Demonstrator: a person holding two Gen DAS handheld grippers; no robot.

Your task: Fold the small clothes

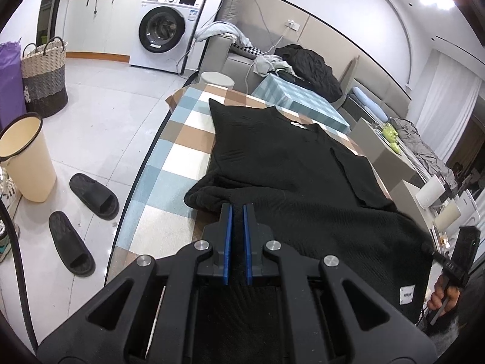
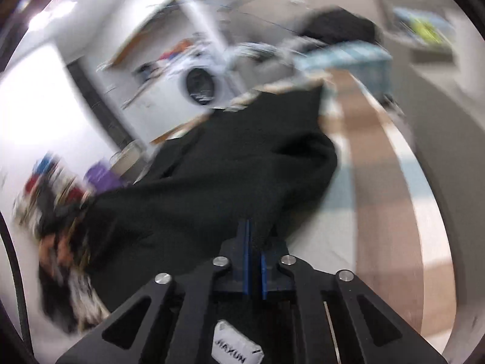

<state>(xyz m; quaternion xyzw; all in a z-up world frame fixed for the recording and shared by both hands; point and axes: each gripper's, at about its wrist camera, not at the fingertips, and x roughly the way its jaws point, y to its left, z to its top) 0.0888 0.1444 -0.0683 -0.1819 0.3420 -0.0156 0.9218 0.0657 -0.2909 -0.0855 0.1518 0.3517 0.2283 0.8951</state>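
Blue-padded fingers of the left tool (image 1: 238, 212) sit nearly together at six o'clock, pinching the near hem of one black knit sweater (image 1: 291, 176). That sweater lies spread across the bench (image 1: 169, 163), which wears a checked cloth of blue, tan and white, its collar toward twelve o'clock. Two white labels show on it: one at the neckline, one sewn near the hem at four o'clock, neither readable.

Off the bench at nine o'clock stand one cream bin (image 1: 25, 157) and two black slippers (image 1: 83, 215) on the tiled floor. One woven basket (image 1: 45, 75) stands at ten o'clock, one white washing machine (image 1: 166, 35) at eleven.

From the right wrist, heavily blurred, the right tool (image 2: 253, 230) clamps the sweater's edge, with the cloth lifted and draped toward ten o'clock. A white tag (image 2: 236, 350) at six o'clock reads "JIAXUN".
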